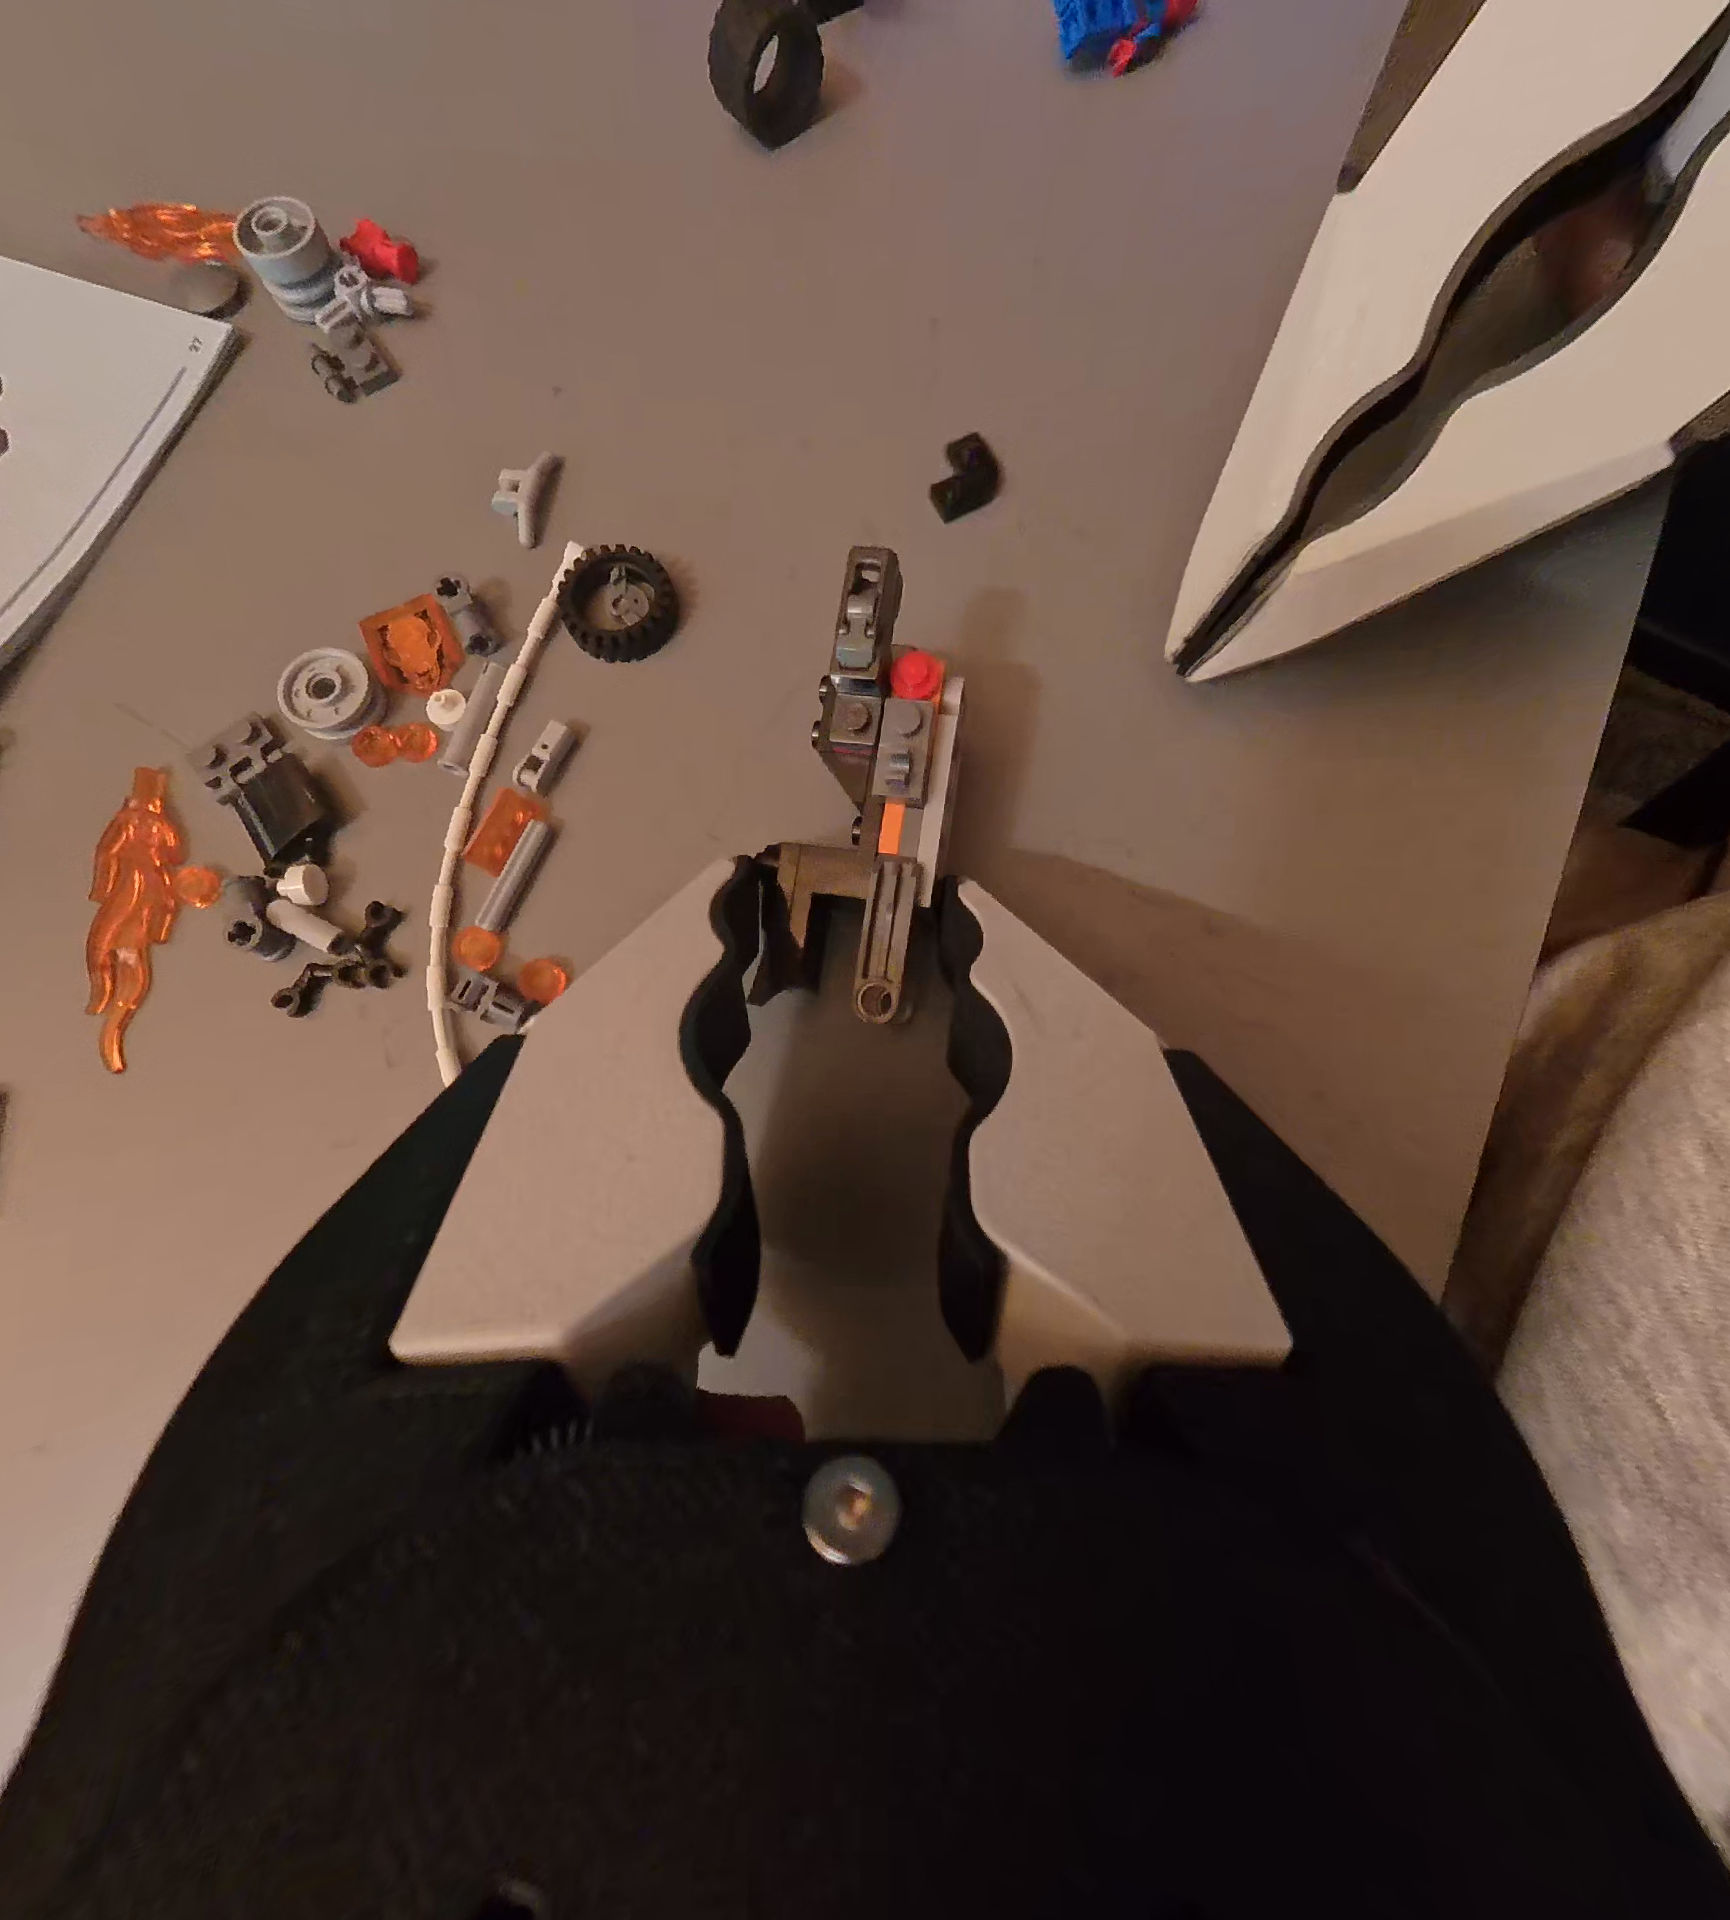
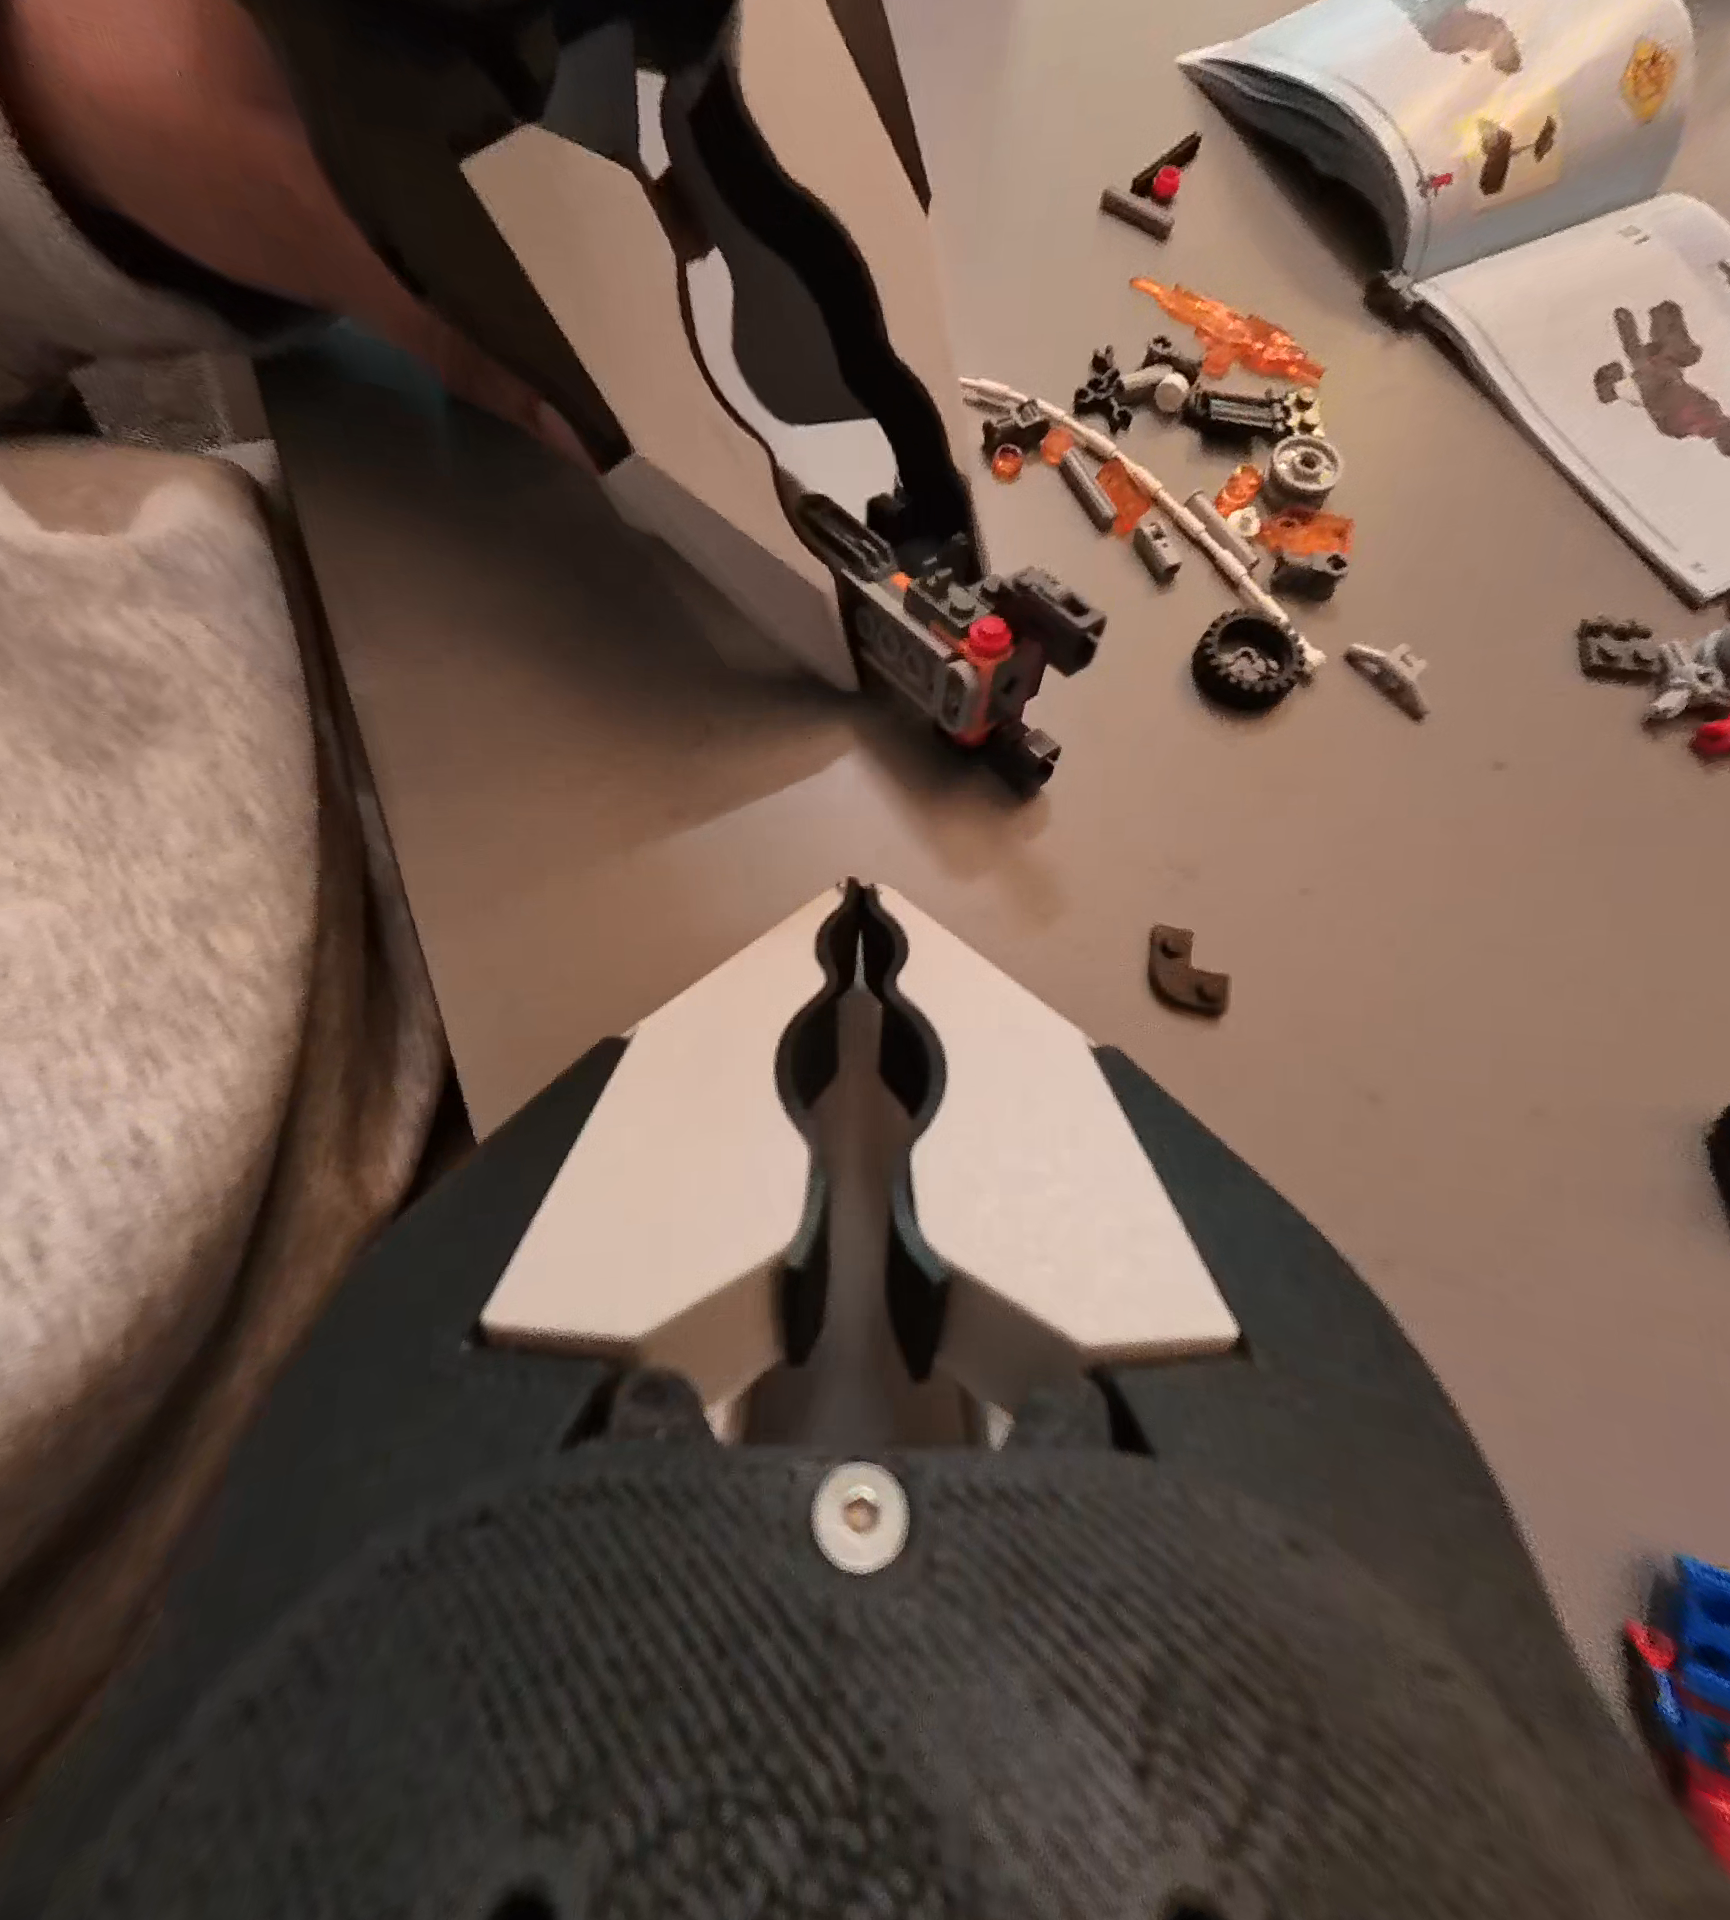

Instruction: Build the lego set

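Clamped in the left gripper [image 1: 845,914], a grey, black and orange brick sub-assembly [image 1: 887,727] rests near the grey table's [image 1: 1152,935] right edge. Right gripper [image 2: 856,904] hovers, jaws together; it should probably fetch the dark curved corner brick [image 2: 1188,968] while the left holds steady.

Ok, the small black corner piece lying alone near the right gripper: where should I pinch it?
Take the black corner piece across its two straight outer edges, coming straight down from above with the right gripper. It lies flat, studs up, with bare table all round, so the fingers should have room; the curved notch would probably slip.
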